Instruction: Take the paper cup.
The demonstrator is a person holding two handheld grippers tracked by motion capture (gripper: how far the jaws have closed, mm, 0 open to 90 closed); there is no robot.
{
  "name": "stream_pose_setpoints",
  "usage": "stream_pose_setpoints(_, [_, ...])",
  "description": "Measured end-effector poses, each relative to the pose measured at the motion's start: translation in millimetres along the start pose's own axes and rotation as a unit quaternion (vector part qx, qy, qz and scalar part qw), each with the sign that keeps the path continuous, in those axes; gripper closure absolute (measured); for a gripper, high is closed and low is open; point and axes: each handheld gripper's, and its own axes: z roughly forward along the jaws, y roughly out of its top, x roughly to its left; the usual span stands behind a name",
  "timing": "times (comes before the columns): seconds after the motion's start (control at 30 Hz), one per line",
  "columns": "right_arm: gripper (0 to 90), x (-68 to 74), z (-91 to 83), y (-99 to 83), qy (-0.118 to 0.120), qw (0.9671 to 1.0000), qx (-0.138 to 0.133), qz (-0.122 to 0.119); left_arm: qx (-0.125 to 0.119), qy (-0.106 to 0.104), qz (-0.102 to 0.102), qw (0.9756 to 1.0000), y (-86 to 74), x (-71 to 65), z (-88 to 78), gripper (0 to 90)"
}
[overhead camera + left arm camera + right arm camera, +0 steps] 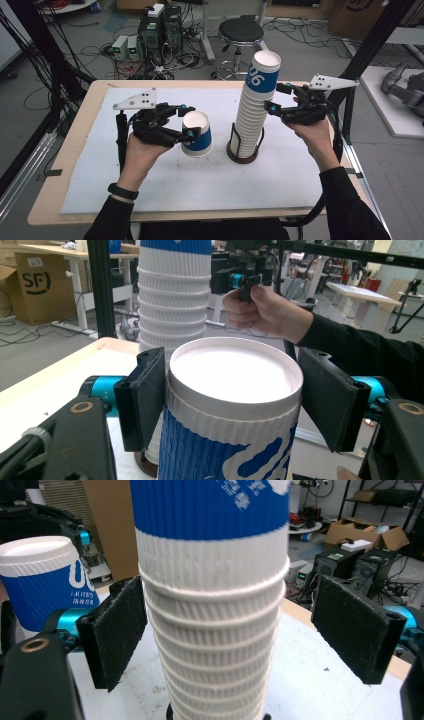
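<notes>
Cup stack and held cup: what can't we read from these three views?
- Cup stack: its top is cut off by the upper edge in both gripper views; the cup count is too fine in the high view.
- Stack holder: the stack hides its inside.
- Held cup: its base is cut off by the left gripper view's lower edge; the left gripper hides part of its print in the high view.

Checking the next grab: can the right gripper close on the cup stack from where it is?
Probably yes. The right gripper has its jaws open on either side of the cup stack, with a gap on both sides and nothing between. The left gripper holds its single cup off to the side, apart from the stack.
</notes>
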Motion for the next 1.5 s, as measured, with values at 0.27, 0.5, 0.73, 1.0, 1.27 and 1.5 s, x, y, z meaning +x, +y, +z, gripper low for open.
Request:
stream_pose_setpoints(0.27, [14.9,5.1,-17.7,-14.8,-0.001,0.9999,-0.016,0.006,0.002,-0.001,-0.005,1.0,-6.9,0.6,-1.3,29.9])
stream_pose_setpoints(0.5, [14.9,15.5,-22.7,-38.9,0.006,0.9997,-0.023,0.007,0.002,-0.002,-0.007,1.0,-15.1,1.4,-2.9,29.8])
stream_pose_setpoints(0.73, [14.9,29.7,-15.5,-57.9,0.029,0.9995,-0.01,0.003,0.003,-0.004,-0.008,1.0,-18.5,1.2,-3.5,29.9])
stream_pose_setpoints(1.0, [15.0,44.9,-13.2,-75.0,0.056,0.9984,-0.011,-0.004,0.002,-0.011,-0.012,0.9999,-25.6,1.7,-1.7,29.8])
stream_pose_setpoints(1.27, [15.2,52.1,-12.5,-86.9,0.076,0.9971,0.004,-0.011,0.008,-0.018,-0.015,0.9997,-36.5,2.3,-0.7,29.8])
stream_pose_setpoints(1.5, [15.3,51.8,-8.6,-91.2,0.077,0.997,0.01,-0.006,0.009,-0.02,-0.02,0.9995,-41.8,3.6,-2.0,29.8])
